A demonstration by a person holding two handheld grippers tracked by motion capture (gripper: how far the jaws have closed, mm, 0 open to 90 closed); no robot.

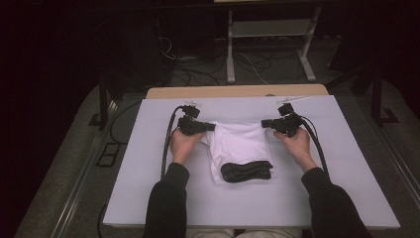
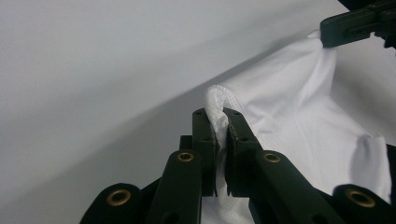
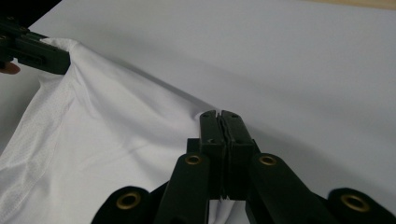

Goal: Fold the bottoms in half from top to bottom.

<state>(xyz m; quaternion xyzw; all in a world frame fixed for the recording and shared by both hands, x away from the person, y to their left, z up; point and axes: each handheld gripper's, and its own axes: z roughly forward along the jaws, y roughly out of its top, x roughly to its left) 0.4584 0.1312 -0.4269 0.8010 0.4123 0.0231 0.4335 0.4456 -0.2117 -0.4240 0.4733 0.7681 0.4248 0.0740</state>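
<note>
A white garment with a black waistband lies partly folded in the middle of the white table. My left gripper is shut on the garment's far left corner; a white hem bulges from between its jaws. Over at the far right corner, my right gripper is shut on the cloth, jaws pressed together. Between the two grippers the garment's far edge is stretched and lifted slightly off the table. Each gripper view shows the other gripper holding its corner: the right one and the left one.
A wooden table edge runs behind the white surface. Beyond it stand a metal frame and loose cables on a dark floor. The person's dark sleeves come in from the bottom.
</note>
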